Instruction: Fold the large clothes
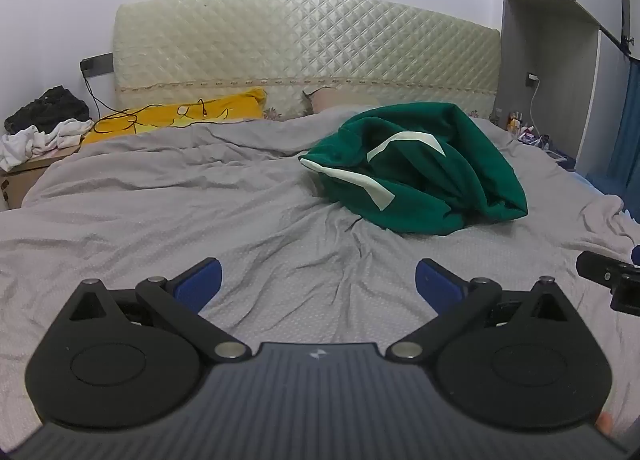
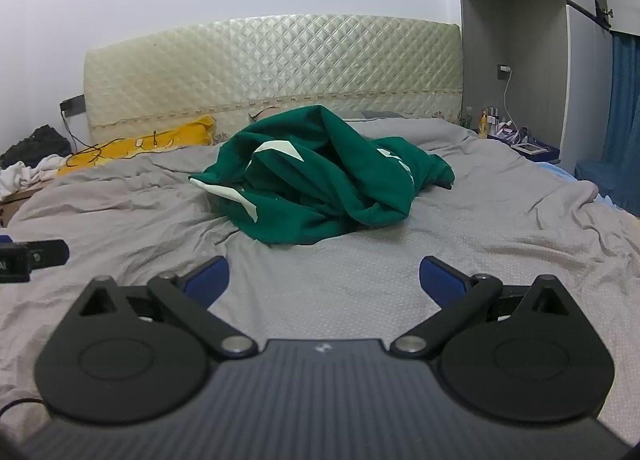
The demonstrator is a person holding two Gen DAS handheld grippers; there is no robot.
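Observation:
A dark green garment with white stripes (image 1: 420,168) lies crumpled in a heap on the grey bed sheet (image 1: 200,200), toward the head of the bed. It also shows in the right wrist view (image 2: 320,180), straight ahead. My left gripper (image 1: 318,280) is open and empty above the sheet, short of the heap and to its left. My right gripper (image 2: 324,278) is open and empty, short of the heap. The right gripper's tip shows at the left view's right edge (image 1: 608,276); the left gripper's tip shows at the right view's left edge (image 2: 32,256).
A quilted cream headboard (image 1: 304,56) stands behind the bed. A yellow pillow with a cable on it (image 1: 176,114) lies at the back left. A nightstand with clothes (image 1: 36,140) is on the left; a cluttered nightstand (image 2: 516,140) and a wardrobe (image 2: 520,60) are on the right.

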